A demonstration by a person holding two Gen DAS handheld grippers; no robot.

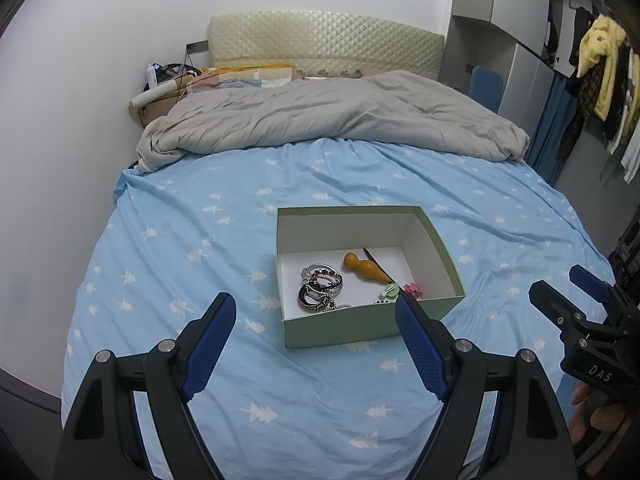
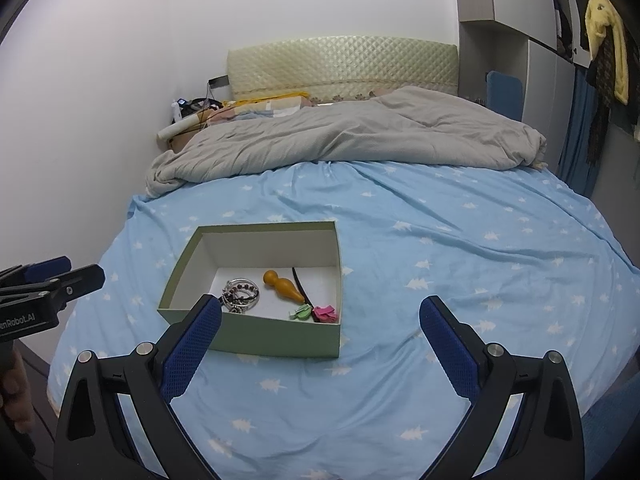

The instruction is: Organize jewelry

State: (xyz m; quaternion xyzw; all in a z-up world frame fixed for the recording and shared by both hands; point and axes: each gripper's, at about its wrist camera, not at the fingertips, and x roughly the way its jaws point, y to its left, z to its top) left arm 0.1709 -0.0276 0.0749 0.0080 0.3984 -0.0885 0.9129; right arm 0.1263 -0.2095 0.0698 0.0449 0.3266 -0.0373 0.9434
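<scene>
A pale green open box [image 1: 340, 334] [image 2: 276, 342] rests on the blue bedsheet. Inside lie a tangle of silver and black bangles [image 1: 320, 286] [image 2: 242, 294], an amber gourd-shaped pendant [image 1: 362, 267] [image 2: 282, 285] on a black cord, a small green clip [image 1: 390, 290] [image 2: 301, 312] and a pink clip [image 1: 413, 290] [image 2: 325, 314]. My left gripper [image 1: 316, 304] hovers open just in front of the box, with nothing between its fingers. My right gripper [image 2: 320, 308] is open too, in front of the box and a little to its right, holding nothing; it shows at the right edge of the left wrist view [image 1: 560, 286].
The blue sheet with white tree prints [image 1: 200, 240] [image 2: 460, 280] covers the bed. A bunched grey duvet [image 1: 320, 116] [image 2: 340, 140] lies at the far end before a quilted headboard. A white wall runs along the left; clothes hang [image 1: 600, 60] at the right. A hand [image 1: 596, 412] grips the right tool.
</scene>
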